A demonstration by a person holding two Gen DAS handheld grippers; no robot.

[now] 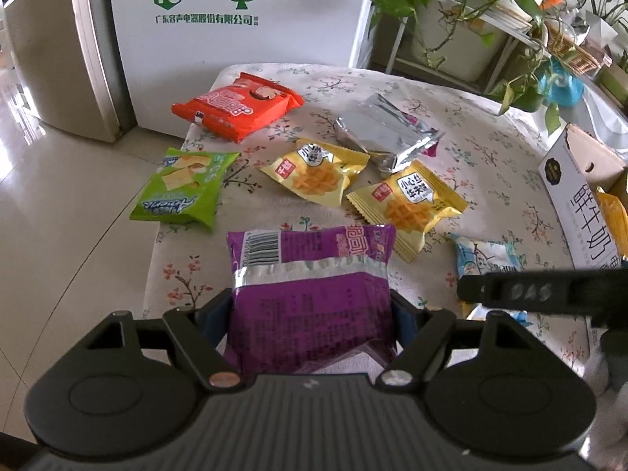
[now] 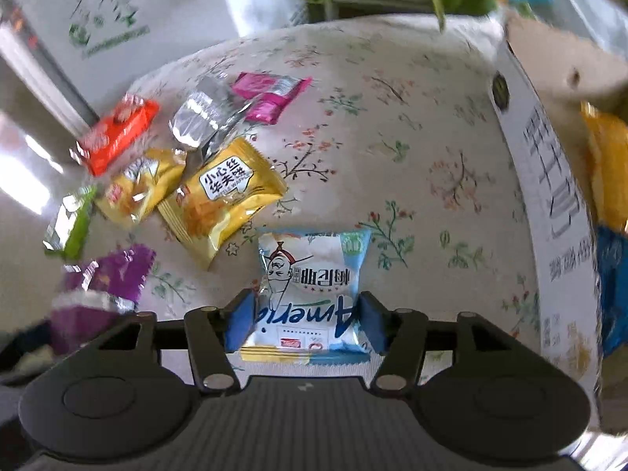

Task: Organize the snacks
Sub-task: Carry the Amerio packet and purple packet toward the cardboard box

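My left gripper [image 1: 312, 306] is shut on a purple snack packet [image 1: 310, 274] and holds it by its side edges above the near part of the floral-cloth table [image 1: 490, 149]. In the right wrist view, my right gripper [image 2: 306, 316] points down at a light blue and white snack packet [image 2: 310, 278]. This packet lies flat between the blue pads [image 2: 239, 320], which stand at its edges without squeezing it. Farther back lie two yellow waffle packets [image 1: 408, 202] [image 1: 314, 172], a green packet [image 1: 182, 192], an orange packet [image 1: 239, 106], a silver packet [image 1: 384, 133] and a pink one [image 2: 271, 94].
A white cardboard box [image 1: 565, 180] stands open at the table's right edge and holds yellow and blue packets [image 2: 608, 180]. Behind the table are a white appliance [image 1: 235, 11] and potted plants [image 1: 490, 11]. To the left the table drops off to a tiled floor [image 1: 59, 196].
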